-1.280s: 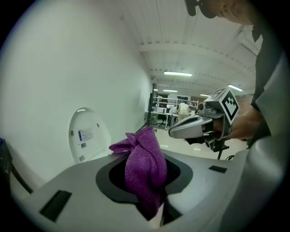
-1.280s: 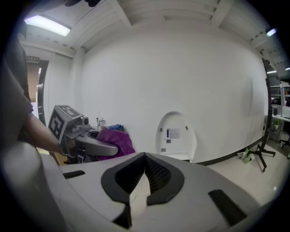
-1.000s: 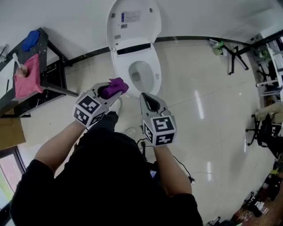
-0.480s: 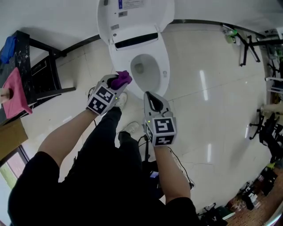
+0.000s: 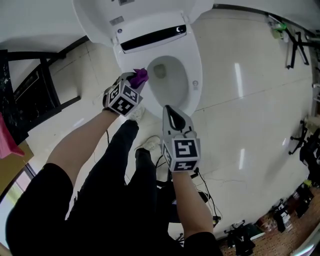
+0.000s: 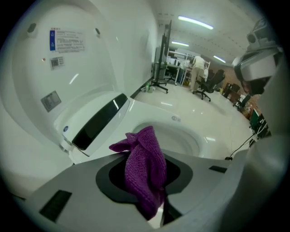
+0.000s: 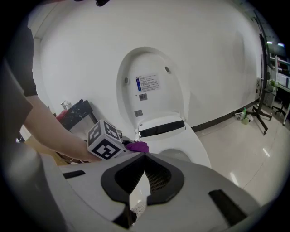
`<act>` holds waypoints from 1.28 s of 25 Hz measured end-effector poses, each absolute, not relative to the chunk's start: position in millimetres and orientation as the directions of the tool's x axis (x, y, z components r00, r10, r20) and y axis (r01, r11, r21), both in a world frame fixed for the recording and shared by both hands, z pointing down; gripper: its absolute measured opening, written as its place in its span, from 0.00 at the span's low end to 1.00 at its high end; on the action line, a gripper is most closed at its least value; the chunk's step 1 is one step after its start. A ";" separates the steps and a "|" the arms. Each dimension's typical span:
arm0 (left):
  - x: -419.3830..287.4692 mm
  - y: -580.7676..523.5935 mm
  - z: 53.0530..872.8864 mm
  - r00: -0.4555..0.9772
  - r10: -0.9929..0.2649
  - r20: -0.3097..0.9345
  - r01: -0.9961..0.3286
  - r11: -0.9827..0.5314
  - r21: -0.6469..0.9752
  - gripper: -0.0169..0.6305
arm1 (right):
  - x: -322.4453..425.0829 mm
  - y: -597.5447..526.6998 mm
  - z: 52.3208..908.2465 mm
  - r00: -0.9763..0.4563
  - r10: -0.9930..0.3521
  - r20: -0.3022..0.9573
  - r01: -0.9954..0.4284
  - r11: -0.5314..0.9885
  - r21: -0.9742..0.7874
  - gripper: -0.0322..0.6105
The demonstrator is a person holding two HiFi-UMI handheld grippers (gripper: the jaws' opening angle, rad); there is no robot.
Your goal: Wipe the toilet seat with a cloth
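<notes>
A white toilet stands with its lid (image 5: 100, 15) raised and its seat (image 5: 194, 65) down around the bowl. My left gripper (image 5: 135, 82) is shut on a purple cloth (image 5: 140, 76) and sits at the seat's left rim. In the left gripper view the purple cloth (image 6: 145, 170) bunches between the jaws, just above the seat (image 6: 213, 136). My right gripper (image 5: 172, 116) is shut with nothing in it, in front of the bowl's near edge. The right gripper view shows the raised lid (image 7: 152, 86), the left gripper's marker cube (image 7: 105, 140) and the cloth (image 7: 137, 147).
A black metal stand (image 5: 30, 95) is on the floor to the left of the toilet. A pink cloth (image 5: 6, 135) shows at the left edge. Black stands (image 5: 295, 45) and office chairs (image 5: 305, 145) are on the shiny tiled floor at right. Cables (image 5: 210, 195) lie by my feet.
I have moved closer to the toilet. My left gripper has carried the purple cloth forward to the seat's left rim. The right gripper has kept its place in front of the bowl.
</notes>
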State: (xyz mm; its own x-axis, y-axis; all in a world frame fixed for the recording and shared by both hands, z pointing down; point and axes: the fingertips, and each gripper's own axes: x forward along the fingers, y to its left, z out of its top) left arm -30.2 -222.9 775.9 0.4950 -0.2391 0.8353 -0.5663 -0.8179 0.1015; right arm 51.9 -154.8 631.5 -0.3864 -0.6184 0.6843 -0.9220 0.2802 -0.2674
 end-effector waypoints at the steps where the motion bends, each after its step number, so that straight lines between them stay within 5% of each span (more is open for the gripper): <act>1: -28.9 -227.4 787.8 0.482 -0.238 0.843 -0.564 -0.821 0.090 0.18 | 52.3 -156.7 639.4 -0.387 -0.615 0.687 -0.922 0.275 -0.273 0.07; 14: -20.3 -265.5 875.3 0.311 -0.255 0.916 -0.491 -0.868 -0.075 0.18 | 56.4 -195.7 704.0 -0.398 -0.609 0.686 -0.918 0.267 -0.295 0.07; 32: -57.3 -290.4 876.8 0.163 -0.336 0.928 -0.421 -0.874 -0.242 0.18 | 40.7 -199.2 704.8 -0.435 -0.584 0.685 -0.900 0.293 -0.322 0.07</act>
